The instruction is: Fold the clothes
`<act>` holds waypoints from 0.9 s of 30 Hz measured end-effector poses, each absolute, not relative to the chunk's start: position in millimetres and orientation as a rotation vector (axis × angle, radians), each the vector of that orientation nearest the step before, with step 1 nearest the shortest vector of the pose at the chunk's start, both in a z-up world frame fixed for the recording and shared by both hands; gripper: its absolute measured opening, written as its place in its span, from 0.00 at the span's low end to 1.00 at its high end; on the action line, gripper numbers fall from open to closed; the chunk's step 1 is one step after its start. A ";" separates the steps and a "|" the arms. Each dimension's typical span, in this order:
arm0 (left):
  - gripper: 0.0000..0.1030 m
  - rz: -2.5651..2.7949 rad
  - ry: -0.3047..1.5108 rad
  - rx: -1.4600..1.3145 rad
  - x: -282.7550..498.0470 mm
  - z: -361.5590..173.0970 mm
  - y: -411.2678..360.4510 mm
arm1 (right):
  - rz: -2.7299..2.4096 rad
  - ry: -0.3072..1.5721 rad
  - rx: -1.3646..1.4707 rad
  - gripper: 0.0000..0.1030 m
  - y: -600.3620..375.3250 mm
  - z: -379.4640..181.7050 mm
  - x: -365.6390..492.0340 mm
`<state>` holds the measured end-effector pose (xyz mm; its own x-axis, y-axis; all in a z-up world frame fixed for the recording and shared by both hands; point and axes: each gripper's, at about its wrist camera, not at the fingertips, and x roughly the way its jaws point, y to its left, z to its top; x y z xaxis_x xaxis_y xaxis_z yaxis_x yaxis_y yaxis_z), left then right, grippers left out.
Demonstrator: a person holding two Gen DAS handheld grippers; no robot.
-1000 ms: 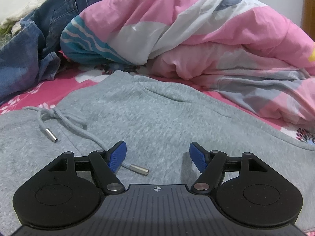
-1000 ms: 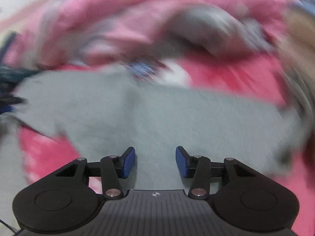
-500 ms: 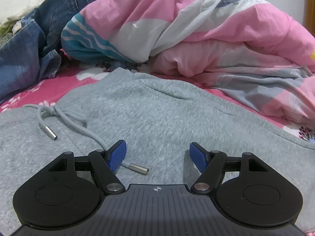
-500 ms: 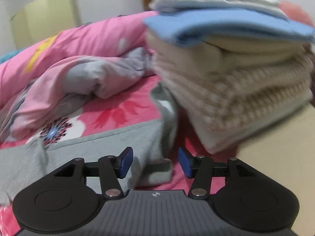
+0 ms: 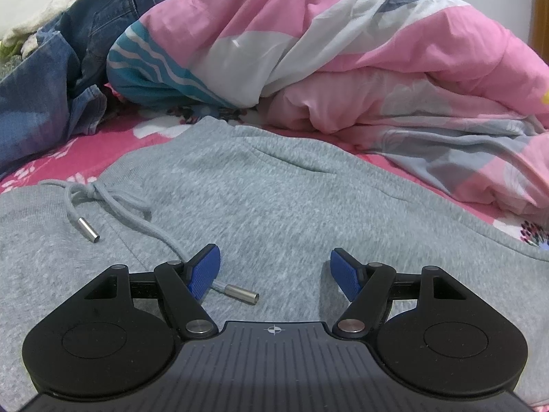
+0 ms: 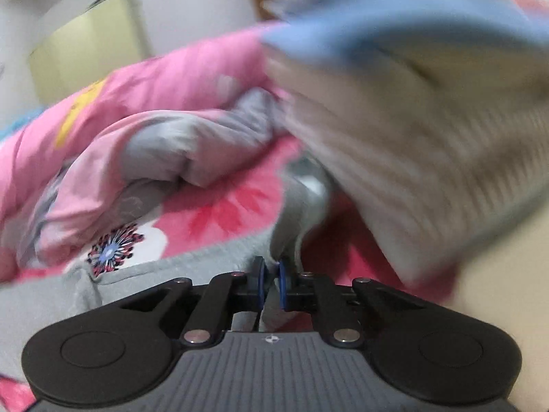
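Here we are on the pink flowered bedsheet (image 5: 51, 158), and the grey marl fleece sweatpants (image 5: 274, 199) lie spread flat across its near side, waistband toward the left end, one leg running off toward the right edge. The left gripper (image 5: 274, 271) hovers low over the seat of the pants, jaws standing wide apart, nothing between them. Over on the right, the right gripper (image 6: 271, 279) is closing, and a pinch of the grey leg end (image 6: 295, 219) is already squeezed between its blue pads.

How will this handle? Soft, thick, floppy knit, light enough for one claw, I'd judge, but it will sag and drag, so both ends want lifting together. The hem is a fair hold on the right; for the left, the waistband edge looks the better bite than the flat middle it hangs over now.

Mind the grey drawstring (image 5: 113, 202): two cord ends, each with a small metal tip (image 5: 88, 230), two tips in all, one lying just beside the left jaw.

The count: one pair of sweatpants in play, one heap of blue denim jeans (image 5: 44, 79) at the far left corner, one rumpled pink-and-white quilt (image 5: 343, 51) along the far edge, one stack of folded knitwear (image 6: 411, 120) at the right, blurred.
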<state>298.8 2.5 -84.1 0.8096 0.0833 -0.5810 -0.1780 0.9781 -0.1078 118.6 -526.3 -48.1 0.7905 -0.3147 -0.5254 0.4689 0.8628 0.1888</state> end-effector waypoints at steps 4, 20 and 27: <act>0.69 0.137 0.613 -0.161 299.0 -84.2 2.4 | -0.348 0.508 0.111 0.08 -487.4 -32.6 169.1; 0.69 0.137 0.618 -0.167 299.8 -83.3 3.0 | -0.323 0.493 0.232 0.42 -481.2 -23.2 137.9; 0.69 0.138 0.619 -0.165 300.0 -83.7 2.4 | -0.294 0.543 0.154 0.42 -465.5 -46.5 169.6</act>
